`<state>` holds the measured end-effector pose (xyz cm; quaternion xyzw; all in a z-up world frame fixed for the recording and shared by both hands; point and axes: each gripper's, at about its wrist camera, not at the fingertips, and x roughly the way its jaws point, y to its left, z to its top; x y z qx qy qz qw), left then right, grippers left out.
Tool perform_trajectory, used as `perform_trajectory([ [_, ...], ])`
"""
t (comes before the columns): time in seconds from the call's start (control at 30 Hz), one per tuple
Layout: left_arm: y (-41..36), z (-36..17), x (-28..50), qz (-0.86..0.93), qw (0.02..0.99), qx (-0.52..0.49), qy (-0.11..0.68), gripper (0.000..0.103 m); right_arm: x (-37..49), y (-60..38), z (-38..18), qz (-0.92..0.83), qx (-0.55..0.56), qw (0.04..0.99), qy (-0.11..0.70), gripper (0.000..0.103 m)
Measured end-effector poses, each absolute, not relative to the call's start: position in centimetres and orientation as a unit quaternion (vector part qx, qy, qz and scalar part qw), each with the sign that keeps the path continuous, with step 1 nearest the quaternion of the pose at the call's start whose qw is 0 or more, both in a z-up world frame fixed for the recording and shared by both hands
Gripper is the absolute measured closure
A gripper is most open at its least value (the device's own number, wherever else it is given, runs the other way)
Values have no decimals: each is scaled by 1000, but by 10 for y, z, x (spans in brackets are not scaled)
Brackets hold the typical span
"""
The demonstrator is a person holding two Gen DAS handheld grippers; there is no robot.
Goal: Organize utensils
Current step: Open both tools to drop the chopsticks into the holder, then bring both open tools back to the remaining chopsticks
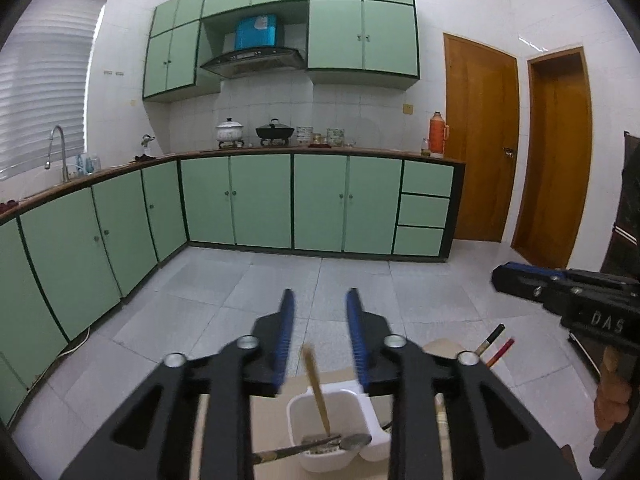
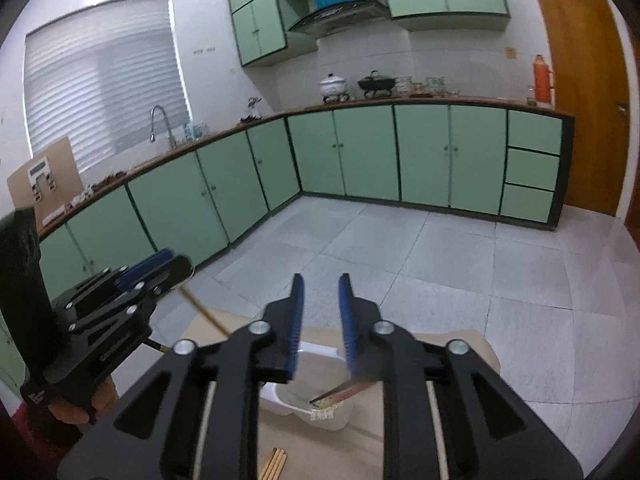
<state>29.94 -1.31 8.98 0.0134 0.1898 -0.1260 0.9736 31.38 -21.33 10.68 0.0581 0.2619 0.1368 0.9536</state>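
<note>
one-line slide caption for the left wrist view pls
Left gripper open above white utensil holder containing wooden chopstick and spoon.

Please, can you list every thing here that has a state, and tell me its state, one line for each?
left gripper: open, a wooden chopstick between its pads, apparently not pressed
right gripper: open, nothing clamped
white container: upright, holds utensils
metal spoon: lying across the container
dark and red chopsticks: leaning tips-down in the container
loose chopsticks: lying on the cardboard
lower cabinet doors: closed
brown door: closed
</note>
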Motion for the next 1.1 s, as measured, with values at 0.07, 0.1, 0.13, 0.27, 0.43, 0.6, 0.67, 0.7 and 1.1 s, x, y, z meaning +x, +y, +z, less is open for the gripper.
perform_trajectory([
  [0.07, -10, 94, 289, -126, 975, 11, 185, 70, 304, -219, 111, 129, 61, 958, 249, 65],
  [0.1, -9, 96, 285, -126, 975, 11, 182, 67, 300, -221, 113, 127, 62, 959, 244, 64],
  [0.13, -8, 99, 275, -124, 976, 11, 177, 61, 294, -224, 114, 125, 63, 961, 240, 63],
  [0.27, -5, 104, 241, -125, 979, 14, 163, 47, 259, -234, 115, 116, 65, 966, 220, 44],
  [0.43, -3, 92, 192, -131, 977, 12, 165, 33, 203, -239, 100, 106, 63, 973, 197, 24],
  [0.6, -2, 69, 157, -121, 978, 11, 173, 28, 154, -235, 73, 89, 54, 976, 191, 17],
  [0.67, 1, 57, 144, -113, 979, 7, 172, 28, 139, -232, 63, 79, 47, 978, 188, 17],
  [0.7, 1, 51, 138, -111, 978, 5, 174, 27, 131, -230, 58, 75, 45, 979, 187, 16],
  [1.1, 11, -40, 107, -97, 949, 8, 300, 26, 91, -205, -15, 75, 45, 957, 277, 14],
])
